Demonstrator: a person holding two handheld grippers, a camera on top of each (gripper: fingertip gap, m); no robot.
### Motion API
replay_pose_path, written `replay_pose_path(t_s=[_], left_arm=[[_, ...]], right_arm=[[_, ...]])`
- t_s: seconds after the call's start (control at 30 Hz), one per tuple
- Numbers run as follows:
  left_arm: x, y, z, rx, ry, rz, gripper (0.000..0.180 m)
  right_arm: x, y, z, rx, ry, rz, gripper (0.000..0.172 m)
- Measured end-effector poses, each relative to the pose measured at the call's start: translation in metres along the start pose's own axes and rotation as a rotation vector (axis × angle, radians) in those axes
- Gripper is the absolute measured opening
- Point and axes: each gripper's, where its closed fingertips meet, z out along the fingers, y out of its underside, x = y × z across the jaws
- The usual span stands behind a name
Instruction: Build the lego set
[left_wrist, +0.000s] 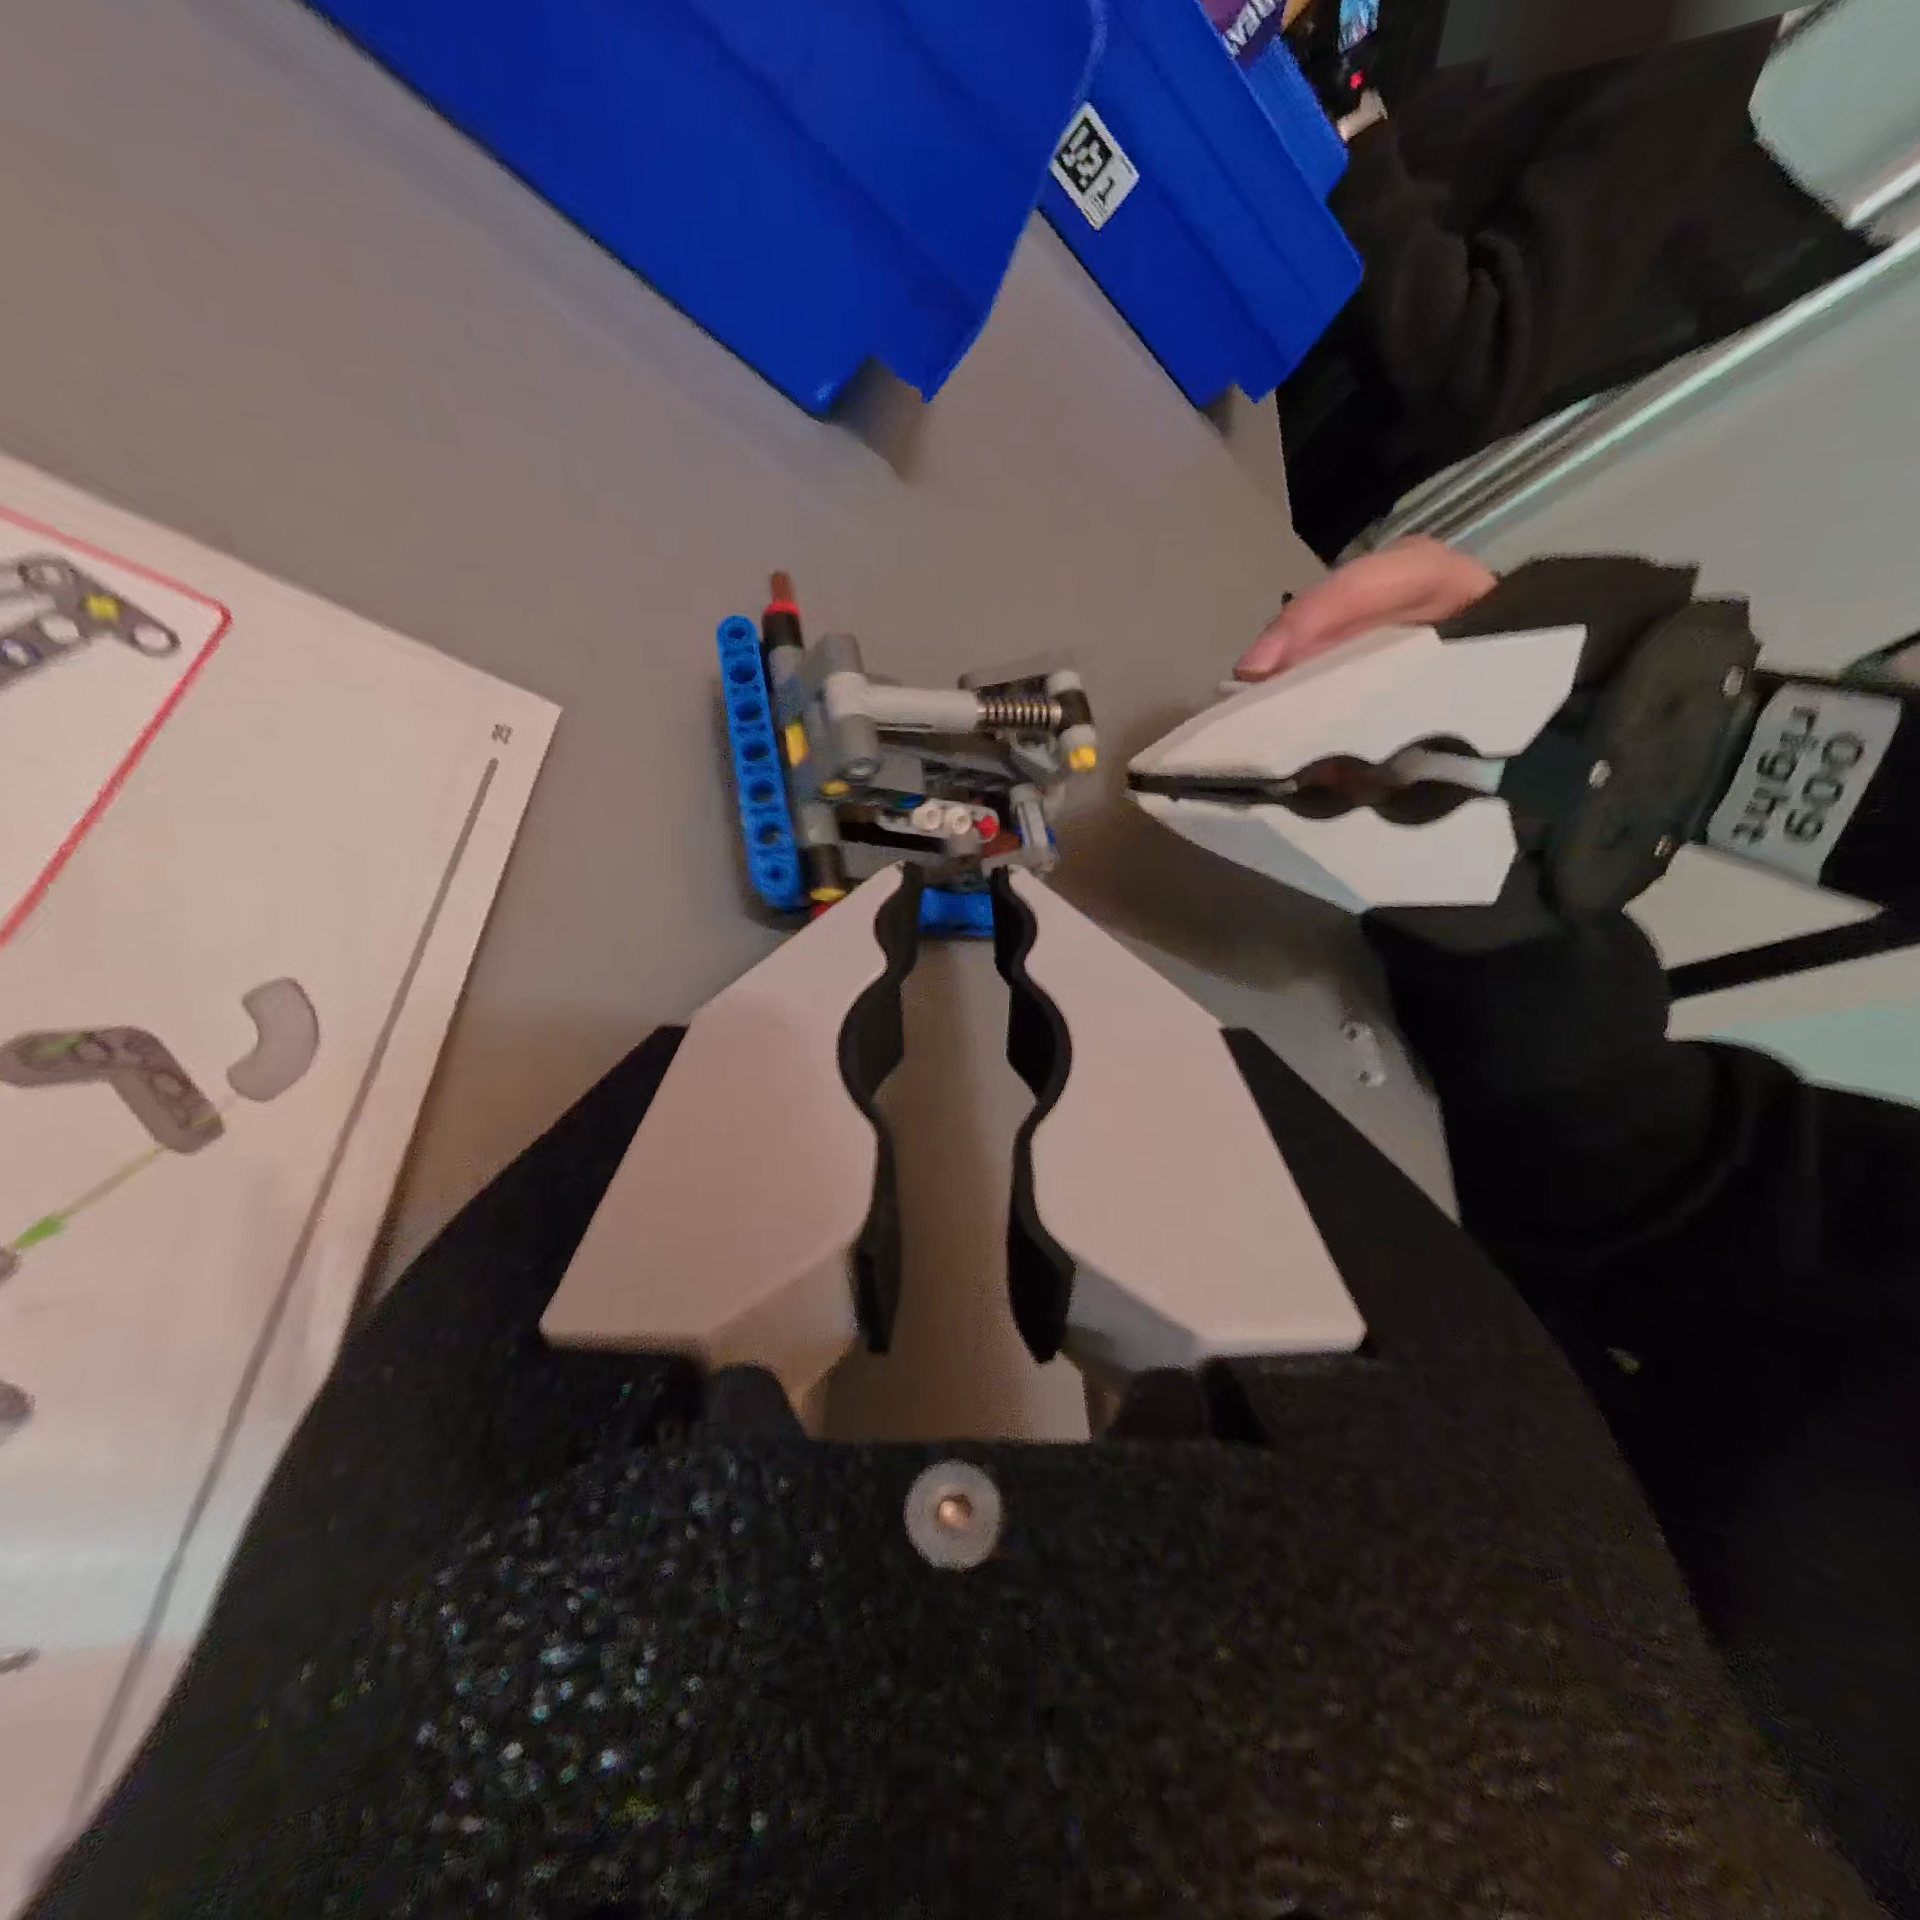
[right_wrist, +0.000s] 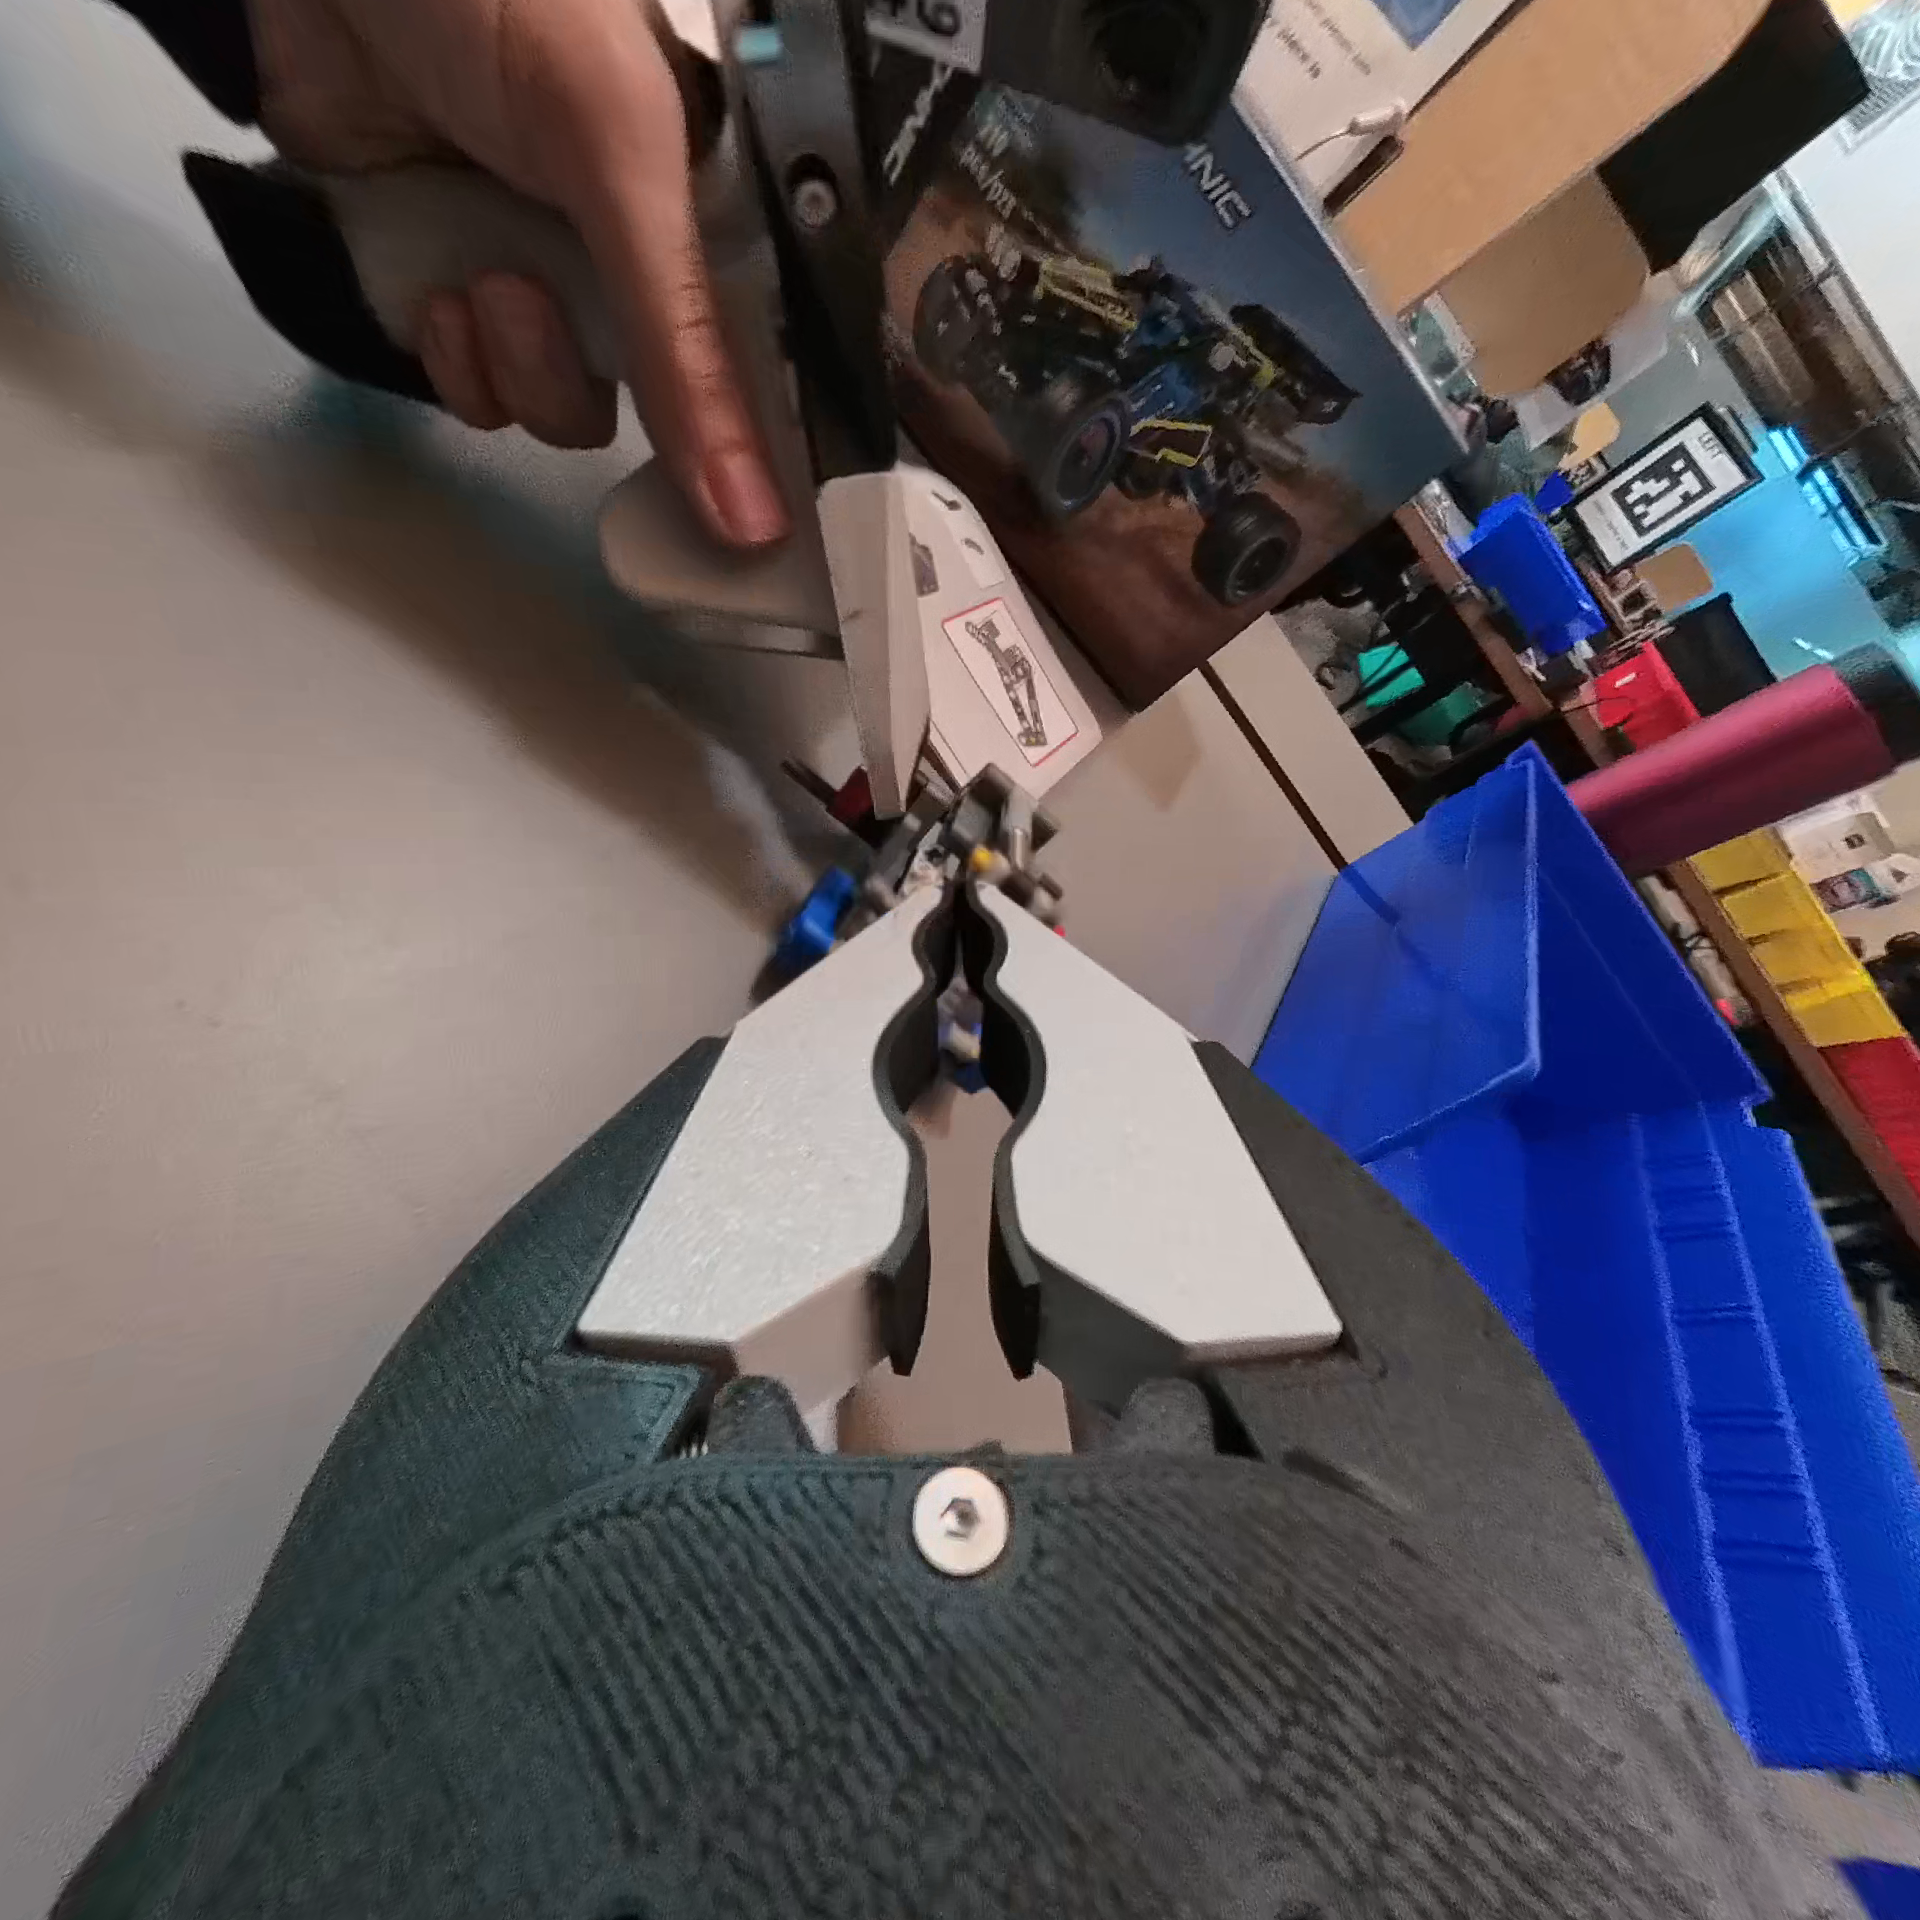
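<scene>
- The left gripper (left_wrist: 954, 883) has its jaws narrow. Its black pads (left_wrist: 902, 914) stand on the two sides of a blue part at the near edge of the brick model (left_wrist: 894, 748), and they seem to press on it.
- My judgement is that this grasp takes only one small end of the model, so the model could turn or a piece could come loose. A steady, low hold close to the table (left_wrist: 416, 416) looks safer than a lifted one.
- The right gripper (left_wrist: 1132, 779) has its tips together, and I see nothing between them. They point at the right side of the model, just beside a small yellow pin (left_wrist: 1083, 756), and I cannot tell if they touch it.
- Such fine tips near small pins need slow and straight handling, I think, because a side push would move the whole model.
- The model lies on the grey table between the two grippers. It is small and made of many pieces: a long blue beam with holes on its left side, grey arms, a metal spring (left_wrist: 1023, 712), and red, white and yellow pins.
- An open instruction booklet (left_wrist: 312, 831) lies to the left of the model.
- Farther back stand blue bins (left_wrist: 831, 156).
</scene>
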Motion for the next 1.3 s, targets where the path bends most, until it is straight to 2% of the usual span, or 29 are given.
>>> replay_pose_path(t_s=[0.1,0.23,0.4,0.5,0.6,0.7,0.87,1.0,1.07,1.13,1.3], left_arm=[[-0.003,-0.001,-0.007,-0.028,-0.081,0.188,0.01],[-0.008,-0.004,-0.015,-0.052,-0.211,0.412,0.014],[0.013,-0.012,-0.007,-0.003,-0.255,0.694,0.009],[0.019,-0.007,0.002,-0.034,-0.303,0.857,0.011],[0.014,-0.005,0.009,-0.048,-0.382,0.962,0.008],[0.01,-0.001,0.014,-0.077,-0.416,1.017,0.009],[0.009,-0.003,0.02,-0.071,-0.471,1.055,0.01],[0.006,-0.003,0.023,-0.078,-0.483,1.014,0.005],[0.005,-0.006,0.021,-0.055,-0.489,0.95,0.004],[0.005,-0.008,0.02,-0.032,-0.463,0.866,0.004],[0.01,-0.012,0.015,0.06,-0.29,0.51,0.004]], right_arm=[[-0.002,0.004,0.001,-0.006,-0.025,0.038,0.0],[0.007,0.015,-0.007,-0.076,-0.012,-0.011,0.006],[0.011,0.021,-0.01,-0.057,-0.053,0.154,0.014],[0.009,0.024,-0.004,-0.063,-0.059,0.229,0.016],[0.008,0.024,0.002,-0.069,-0.088,0.341,0.018],[0.003,0.029,0.006,-0.098,-0.13,0.406,0.014],[0.002,0.032,0.01,-0.107,-0.125,0.405,0.01],[0.002,0.028,0.009,-0.091,-0.126,0.387,0.01],[0.007,0.027,0.007,-0.071,-0.097,0.381,0.006],[0.014,0.026,0.005,-0.055,-0.063,0.377,0.01],[0.013,0.015,0.004,0.003,-0.058,0.322,0.013]])
